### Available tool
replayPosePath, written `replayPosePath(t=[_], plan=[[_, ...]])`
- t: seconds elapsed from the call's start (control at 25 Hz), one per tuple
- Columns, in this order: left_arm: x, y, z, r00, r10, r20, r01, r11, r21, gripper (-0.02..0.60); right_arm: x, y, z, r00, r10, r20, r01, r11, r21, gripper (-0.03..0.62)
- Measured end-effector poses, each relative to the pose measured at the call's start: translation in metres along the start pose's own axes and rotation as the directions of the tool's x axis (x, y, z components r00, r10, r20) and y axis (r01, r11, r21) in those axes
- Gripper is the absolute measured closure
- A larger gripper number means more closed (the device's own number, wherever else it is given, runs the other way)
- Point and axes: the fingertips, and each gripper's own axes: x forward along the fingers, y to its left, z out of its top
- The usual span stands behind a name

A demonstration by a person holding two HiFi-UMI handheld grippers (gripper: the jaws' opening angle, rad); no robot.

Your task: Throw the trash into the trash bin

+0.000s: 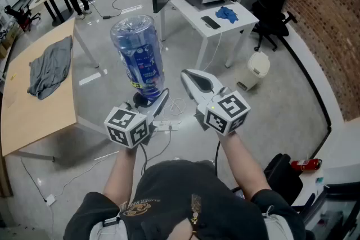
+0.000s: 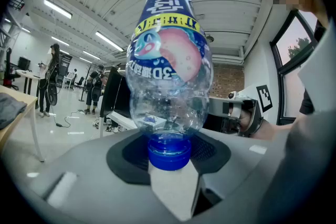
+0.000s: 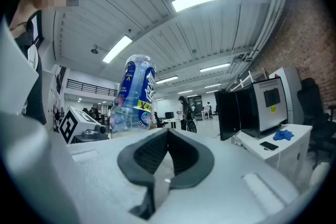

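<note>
Currently left tool [image 1: 148, 102] clamped on blue cap [image 2: 168, 152] of upturned plastic bottle [image 1: 138, 53]. Right tool [image 1: 191, 79] jaws together, empty.

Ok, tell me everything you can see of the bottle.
The bottle is clear, thin plastic, looks empty, with a blue label, a yellow band and a blue cap. The left tongs grip it by the cap, so it sticks out ahead of them, base away, in mid-air. Nothing else touches it.
</note>
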Motion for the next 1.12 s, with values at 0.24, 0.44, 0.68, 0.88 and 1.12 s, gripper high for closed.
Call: replayPosePath(t=[0.24,0.44,0.68,0.88,1.12], plan=[[0.000,-0.001,-0.001,1.000,-0.009,-0.009,0.009,1.000,0.003,0.391,-0.002,-0.002,-0.005,1.000,-0.023,0.013,0.023,1.000,-0.003,0.591],[0.001,-0.004,-0.001,1.000,-0.011,-0.013,0.012,1.000,0.009,0.391,-0.005,-0.003,-0.009,1.000,-0.030,0.000,0.030,1.000,0.004,0.591],[0.003,-0.007,-0.006,0.999,-0.028,-0.030,0.028,1.000,0.006,0.391,-0.010,-0.005,-0.016,0.999,-0.045,-0.016,0.045,0.999,0.016,0.591],[0.013,-0.015,-0.012,0.994,-0.090,-0.055,0.090,0.996,-0.001,0.391,-0.023,-0.013,-0.021,0.994,-0.099,-0.043,0.099,0.995,0.018,0.591],[0.062,-0.066,-0.035,0.968,-0.231,-0.103,0.230,0.973,-0.017,0.391,-0.083,-0.053,-0.034,0.968,-0.239,-0.076,0.242,0.970,0.036,0.591]])
